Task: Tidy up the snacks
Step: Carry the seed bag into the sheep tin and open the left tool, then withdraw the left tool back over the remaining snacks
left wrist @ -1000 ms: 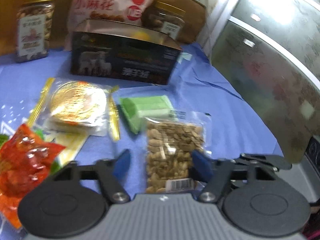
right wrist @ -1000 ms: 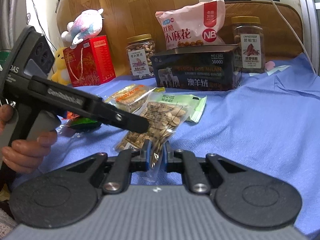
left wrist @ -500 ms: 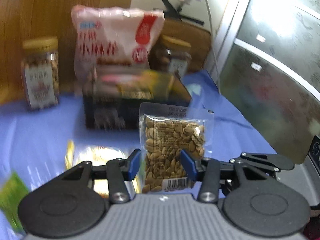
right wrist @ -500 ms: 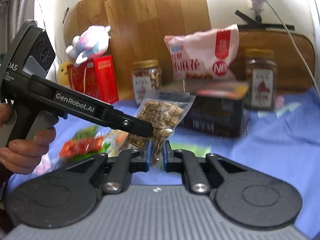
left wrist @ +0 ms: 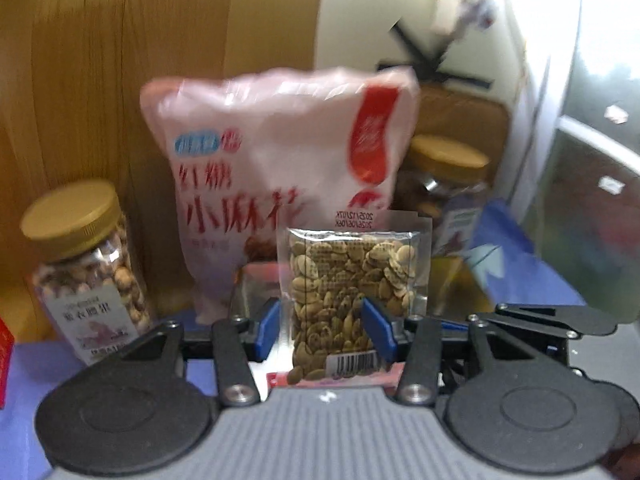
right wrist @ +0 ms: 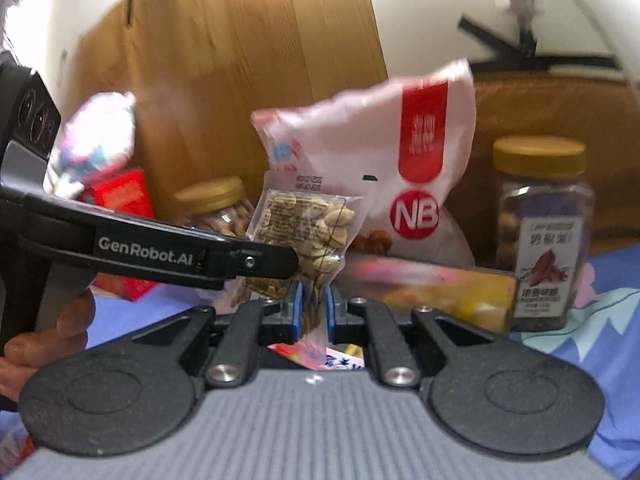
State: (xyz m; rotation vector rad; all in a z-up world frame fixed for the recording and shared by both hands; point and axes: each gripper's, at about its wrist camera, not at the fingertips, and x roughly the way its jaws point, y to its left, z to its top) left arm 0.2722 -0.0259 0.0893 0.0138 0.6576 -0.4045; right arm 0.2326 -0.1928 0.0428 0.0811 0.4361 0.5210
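- Evidently the carrying step was in hand: the peanut packet (left wrist: 352,276) hung upright in the air, clear of the blue-covered surface (right wrist: 600,320) and held between both tools.
- The right gripper (right wrist: 312,308) had its jaws almost together, pinching the thin lower edge of the packet.
- The left gripper (left wrist: 324,322) had its jaws partly apart and just narrowed a little; they seemed to press the packet from both sides across its width, though blur made the contact uncertain.
- In the right wrist view, the open dark box (right wrist: 440,284) lay at about 3 o'clock from the packet, low and blurred. The pink snack bag (left wrist: 280,168) stood behind at 12 o'clock, and a nut jar (left wrist: 84,276) at 9 o'clock in the left wrist view.
- Probably the box was the goal. The next move called for bringing both hands together over its opening, keeping the packet upright, and then parting both jaws at nearly the same time, so that the packet drops inside and does not catch on the rim.
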